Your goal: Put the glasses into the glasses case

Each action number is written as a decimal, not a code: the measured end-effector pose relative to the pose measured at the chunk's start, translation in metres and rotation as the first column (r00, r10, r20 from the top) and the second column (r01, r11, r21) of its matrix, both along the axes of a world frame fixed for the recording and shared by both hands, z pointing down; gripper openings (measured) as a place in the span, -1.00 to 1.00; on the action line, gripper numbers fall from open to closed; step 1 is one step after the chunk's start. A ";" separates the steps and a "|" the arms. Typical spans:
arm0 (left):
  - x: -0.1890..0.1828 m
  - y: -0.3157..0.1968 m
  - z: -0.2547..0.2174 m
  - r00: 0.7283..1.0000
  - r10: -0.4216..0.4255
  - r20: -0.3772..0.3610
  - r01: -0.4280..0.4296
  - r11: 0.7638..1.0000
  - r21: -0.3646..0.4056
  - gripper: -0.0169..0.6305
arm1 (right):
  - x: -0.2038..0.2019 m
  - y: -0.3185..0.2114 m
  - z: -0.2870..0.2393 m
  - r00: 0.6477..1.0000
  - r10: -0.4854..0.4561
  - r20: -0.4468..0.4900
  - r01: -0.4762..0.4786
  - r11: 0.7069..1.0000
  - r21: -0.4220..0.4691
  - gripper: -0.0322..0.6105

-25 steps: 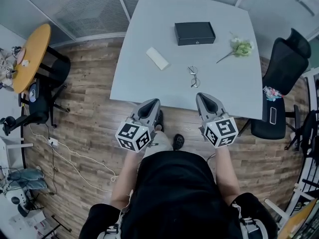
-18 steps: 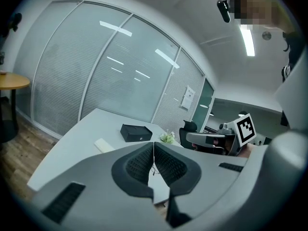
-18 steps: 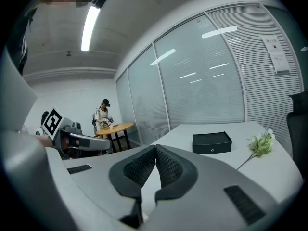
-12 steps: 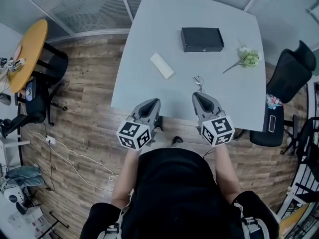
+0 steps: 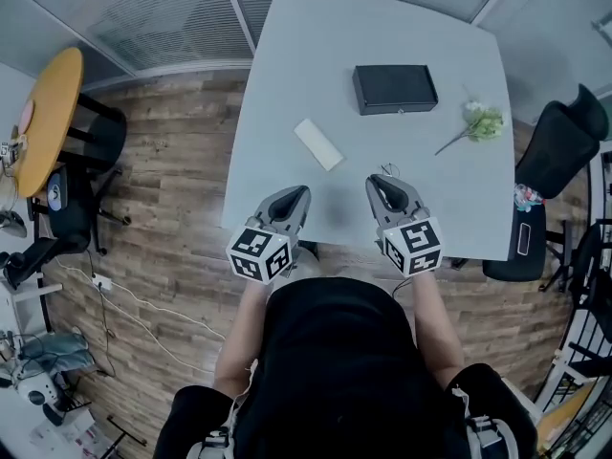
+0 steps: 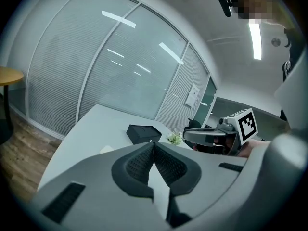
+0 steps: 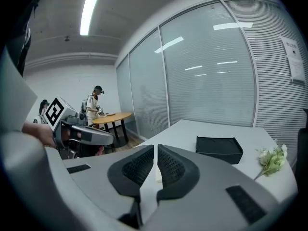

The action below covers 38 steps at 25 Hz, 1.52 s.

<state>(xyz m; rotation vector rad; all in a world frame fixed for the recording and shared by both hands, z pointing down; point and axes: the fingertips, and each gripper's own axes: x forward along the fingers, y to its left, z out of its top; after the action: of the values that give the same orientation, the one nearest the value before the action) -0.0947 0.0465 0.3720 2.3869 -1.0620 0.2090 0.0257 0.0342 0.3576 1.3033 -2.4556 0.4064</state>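
The wire-framed glasses (image 5: 387,171) lie on the grey table (image 5: 287,75) near its front edge, mostly hidden behind my right gripper's tip. The black glasses case (image 5: 395,88) (image 7: 219,149) (image 6: 143,133) stands shut further back. My right gripper (image 5: 379,182) (image 7: 156,147) hovers just before the glasses. Its jaws have just been opening and show a thin slit with nothing between them. My left gripper (image 5: 297,192) (image 6: 153,143) is shut and empty over the table's front edge, left of the glasses.
A folded white cloth (image 5: 317,144) lies left of the glasses. A small flower sprig (image 5: 478,122) (image 7: 272,160) lies right of the case. A black office chair (image 5: 559,142) stands at the table's right, and a round yellow table (image 5: 43,113) at far left.
Both grippers have moved forward from in front of the table to over its front edge. The right one now covers most of the glasses.
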 end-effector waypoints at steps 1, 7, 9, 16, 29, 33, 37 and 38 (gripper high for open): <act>-0.001 -0.006 0.002 1.000 0.011 0.003 -0.011 1.000 -0.003 -0.88 | -0.002 -0.005 0.003 1.000 0.006 -0.006 -0.006 1.000 -0.004 -0.78; -0.010 -0.037 0.018 0.997 0.080 0.017 -0.080 0.996 -0.039 -0.87 | -0.015 -0.033 0.020 0.998 0.039 -0.054 -0.041 0.999 -0.031 -0.68; -0.013 -0.047 0.024 0.995 0.096 0.022 -0.095 0.994 -0.051 -0.88 | -0.018 -0.042 0.027 0.996 0.046 -0.078 -0.050 0.998 -0.042 -0.66; -0.031 -0.075 0.050 0.988 0.149 0.031 -0.146 0.984 -0.104 -0.87 | -0.044 -0.066 0.064 0.985 0.038 -0.170 -0.056 0.993 -0.103 -0.50; -0.029 -0.108 0.110 0.972 0.235 0.032 -0.225 0.956 -0.187 -0.88 | -0.066 -0.101 0.135 0.941 -0.019 -0.338 -0.056 0.976 -0.211 -0.17; -0.028 -0.107 0.125 0.971 0.236 0.028 -0.224 0.950 -0.219 -0.88 | -0.070 -0.103 0.156 0.914 -0.056 -0.402 -0.036 0.975 -0.219 -0.12; -0.031 -0.109 0.139 0.973 0.229 0.036 -0.213 0.945 -0.248 -0.87 | -0.075 -0.106 0.178 0.887 -0.106 -0.449 -0.004 0.972 -0.235 -0.06; -0.032 -0.109 0.141 0.974 0.223 0.035 -0.207 0.944 -0.256 -0.87 | -0.075 -0.107 0.183 0.882 -0.114 -0.457 0.001 0.971 -0.240 -0.05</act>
<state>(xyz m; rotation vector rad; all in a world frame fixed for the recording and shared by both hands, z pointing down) -0.1268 -0.0621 0.5135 2.2731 -0.7492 0.4714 -0.0493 -0.0730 0.5404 1.0754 -1.9690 0.3083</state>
